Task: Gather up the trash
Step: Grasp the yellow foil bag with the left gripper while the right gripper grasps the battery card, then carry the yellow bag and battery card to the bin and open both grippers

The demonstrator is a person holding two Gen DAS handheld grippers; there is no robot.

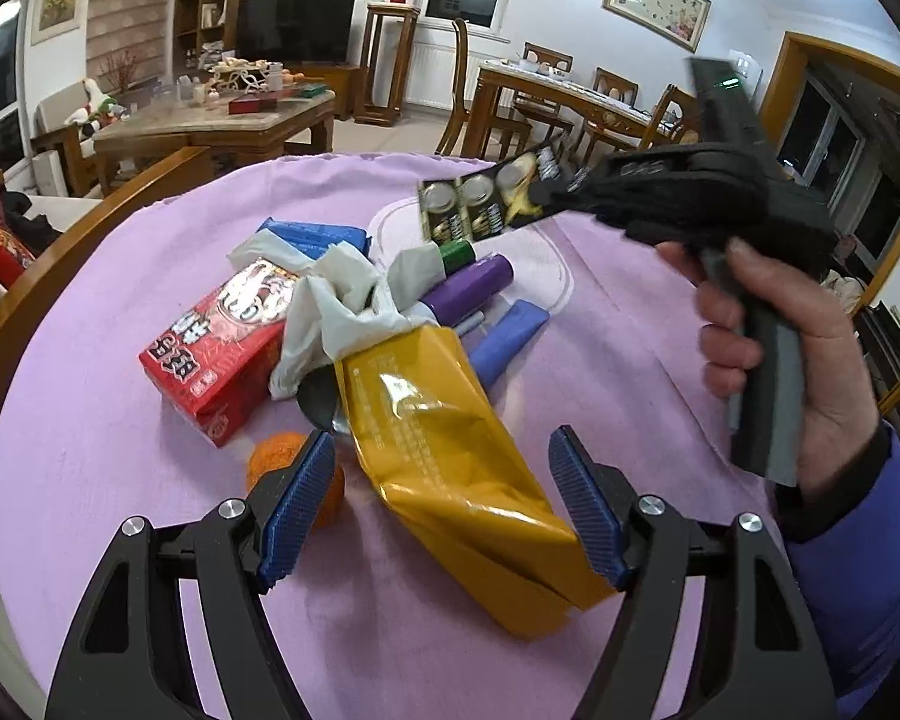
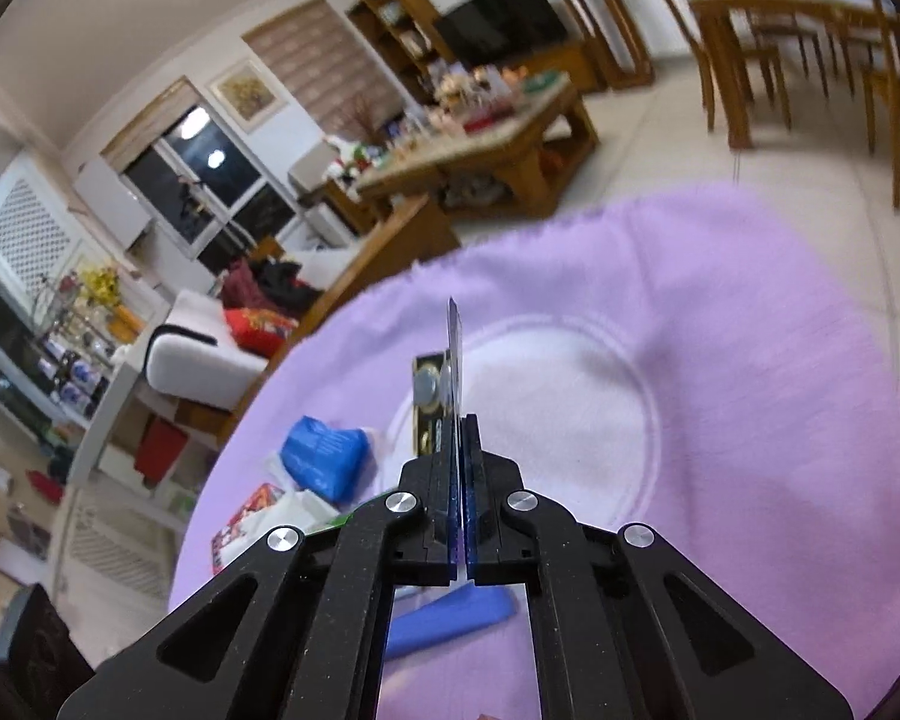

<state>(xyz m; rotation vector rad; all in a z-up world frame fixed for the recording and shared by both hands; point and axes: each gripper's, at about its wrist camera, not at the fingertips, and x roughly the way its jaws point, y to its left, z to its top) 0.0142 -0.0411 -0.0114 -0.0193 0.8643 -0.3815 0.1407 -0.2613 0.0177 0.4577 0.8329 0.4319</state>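
A flat black-and-gold battery card (image 1: 486, 198) hangs in the air above the purple cloth, pinched by my right gripper (image 1: 549, 195), which a hand holds at the right. In the right wrist view the same battery card (image 2: 441, 384) stands edge-on, the right gripper (image 2: 463, 438) shut on it. My left gripper (image 1: 444, 504) is open low over the cloth, its blue pads either side of a gold foil bag (image 1: 450, 456). Behind lie a red box (image 1: 216, 354), crumpled white plastic (image 1: 336, 312), a purple tube (image 1: 468, 291) and a blue pack (image 1: 315, 237).
An orange (image 1: 282, 456) sits by the left pad. A light-blue tube (image 1: 507, 336) lies right of the pile. The table's wooden edge (image 1: 90, 228) curves at left. Dining chairs (image 1: 546, 90) and a coffee table (image 1: 210, 126) stand beyond.
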